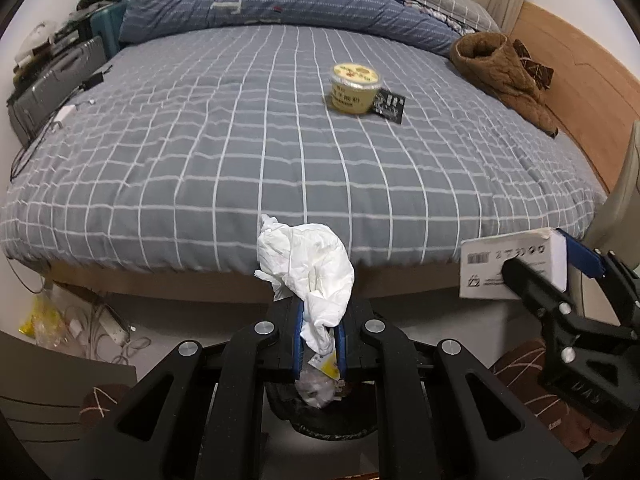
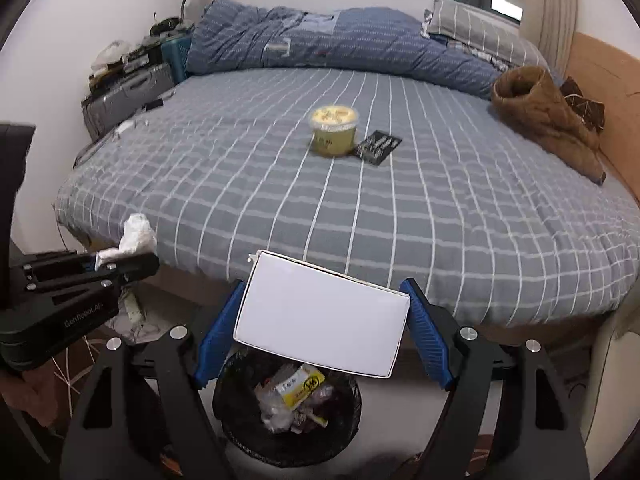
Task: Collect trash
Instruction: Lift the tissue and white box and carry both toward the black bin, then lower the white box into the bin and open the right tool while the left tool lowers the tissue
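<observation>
Above the bin at the foot of the bed, you held trash in both claws.

Your left claw [image 1: 319, 332] was pinched nearly shut on a crumpled white tissue [image 1: 308, 264], which stuck up between the blue pads, while your right claw [image 2: 324, 332] stood wide, its pads pressed on the two ends of a white cardboard box [image 2: 322, 314]. Under both sat the black-lined trash bin [image 2: 240, 432], already holding wrappers and a yellow packet [image 2: 298, 388]. On the grey checked bed [image 2: 440, 220] behind, a yellow lidded cup [image 2: 334, 130] stood touching a small black packet [image 2: 378, 147], well apart from the brown garment [image 2: 548, 120] near the right edge and the blue quilt [image 2: 340, 40] at the head.
</observation>
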